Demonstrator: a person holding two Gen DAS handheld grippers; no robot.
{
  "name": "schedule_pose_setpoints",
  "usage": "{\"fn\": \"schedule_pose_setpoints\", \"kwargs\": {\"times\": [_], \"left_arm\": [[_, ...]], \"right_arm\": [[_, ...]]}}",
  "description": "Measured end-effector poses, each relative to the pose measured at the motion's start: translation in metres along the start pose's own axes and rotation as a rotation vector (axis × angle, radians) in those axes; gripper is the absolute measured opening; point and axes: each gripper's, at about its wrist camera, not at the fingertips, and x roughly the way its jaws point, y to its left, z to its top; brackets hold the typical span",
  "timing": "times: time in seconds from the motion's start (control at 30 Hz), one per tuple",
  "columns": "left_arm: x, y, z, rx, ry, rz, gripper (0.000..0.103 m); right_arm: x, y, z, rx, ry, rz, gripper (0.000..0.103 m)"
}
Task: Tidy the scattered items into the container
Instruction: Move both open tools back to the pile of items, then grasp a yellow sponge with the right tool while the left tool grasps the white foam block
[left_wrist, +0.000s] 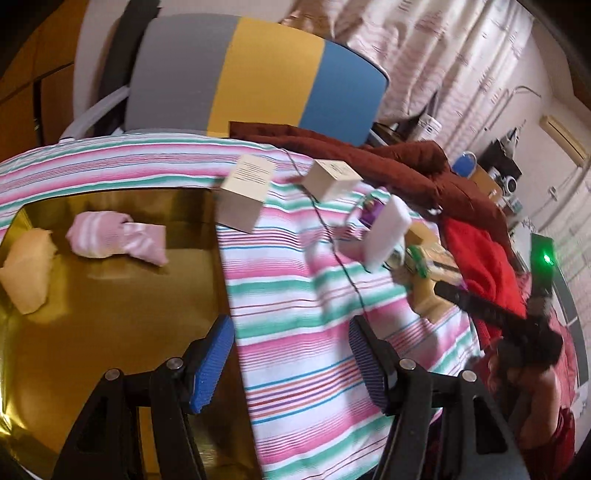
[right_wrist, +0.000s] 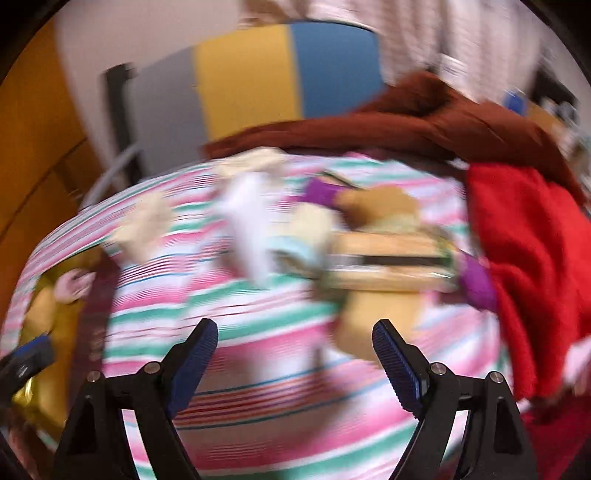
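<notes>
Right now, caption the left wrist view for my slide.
Open left gripper above gold container holding a pink sock; boxes scattered on striped cloth.

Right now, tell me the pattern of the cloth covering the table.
Pink, green and white stripes on the cloth; the left wrist view shows it best.

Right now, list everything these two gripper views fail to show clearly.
- Right wrist view: motion blur smears the items on the striped cloth; the cream lumps cannot be identified.
- Left wrist view: the shiny gold container is cut off by the left and bottom edges and the left gripper.
- Left wrist view: print on the two small beige boxes is too small to read.
- Left wrist view: the pile beside the red fleece cloth is blurred, partly behind the right gripper's black arm.
</notes>
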Motion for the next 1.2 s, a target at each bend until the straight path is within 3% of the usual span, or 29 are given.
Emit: {"fn": "schedule_pose_setpoints", "kwargs": {"times": [0.13,0.37,0.43,0.47,0.57,0.7,0.9,1.2], "left_arm": [[0.01,-0.015,-0.003,0.025,0.023,-0.01,0.066],[0.029,-0.032,-0.005,0.061,0.057,-0.008,0.066],[0.036,-0.036,-0.004,0.065,0.068,-0.008,0.066],[0.04,-0.038,-0.004,0.069,0.072,-0.009,0.066],[0.049,-0.045,-0.002,0.083,0.081,-0.005,0.066],[0.063,-0.057,0.007,0.092,0.087,-0.02,0.066],[0.083,-0.081,0.032,0.134,0.08,-0.05,0.066],[0.128,-0.111,0.072,0.142,0.102,-0.072,0.066]], "right_arm": [[0.017,-0.042,0.007,0.094,0.042,-0.034,0.086],[0.047,-0.058,0.02,0.11,0.077,0.001,0.085],[0.058,-0.058,0.022,0.092,0.105,-0.012,0.075],[0.063,-0.057,0.021,0.086,0.119,-0.021,0.061],[0.066,-0.055,0.019,0.074,0.133,-0.019,0.06],[0.061,-0.058,0.017,0.108,0.128,0.044,0.059],[0.053,-0.044,0.016,0.113,0.112,0.241,0.059],[0.05,-0.054,0.019,0.176,0.102,0.277,0.059]]}}
